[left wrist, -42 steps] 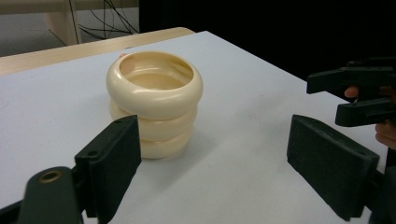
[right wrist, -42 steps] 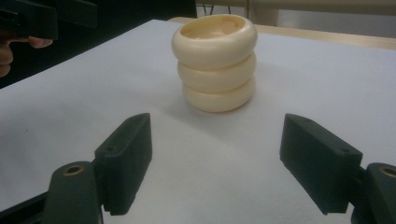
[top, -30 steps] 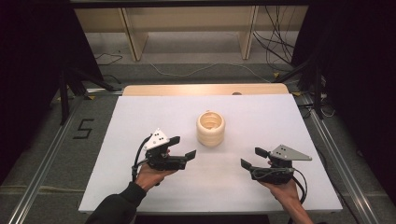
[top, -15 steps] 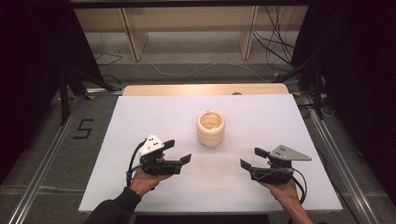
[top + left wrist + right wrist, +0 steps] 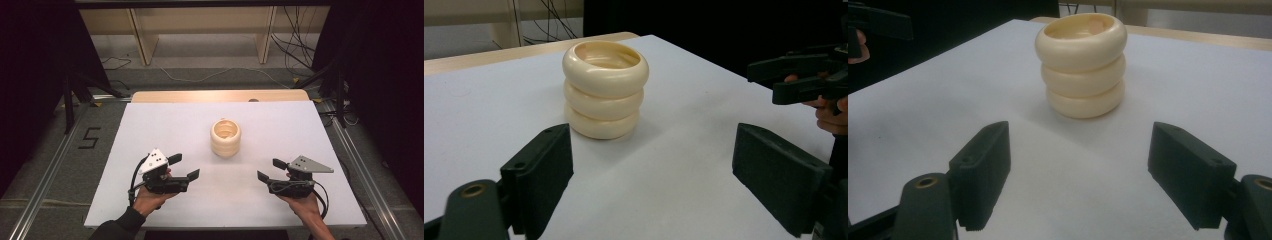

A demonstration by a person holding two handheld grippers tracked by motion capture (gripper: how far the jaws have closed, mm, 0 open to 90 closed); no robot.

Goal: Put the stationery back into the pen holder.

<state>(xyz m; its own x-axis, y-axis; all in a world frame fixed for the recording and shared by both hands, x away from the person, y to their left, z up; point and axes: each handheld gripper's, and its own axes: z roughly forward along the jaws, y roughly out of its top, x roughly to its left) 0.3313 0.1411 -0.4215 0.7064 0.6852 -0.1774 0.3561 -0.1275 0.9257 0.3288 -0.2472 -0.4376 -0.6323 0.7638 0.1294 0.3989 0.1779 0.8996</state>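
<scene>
Nearest the person, the left gripper (image 5: 182,167) and the right gripper (image 5: 270,170) hover low over the white table (image 5: 150,125), each with jaws spread wide and holding nothing. Ahead of both, between their lines of aim and well apart from either, stands a cream stack of three rings (image 5: 225,137). The rings look loose, though that is hard to confirm; a one-sided push or a pinch on the top ring alone could slide it off or topple the stack.

A stack of 3 cream rings (image 5: 605,89) stands on the white table (image 5: 684,165) at 12 o'clock, beyond the left gripper (image 5: 651,175), jaws spread wide. The right gripper (image 5: 806,80) sits at 2 o'clock.
</scene>
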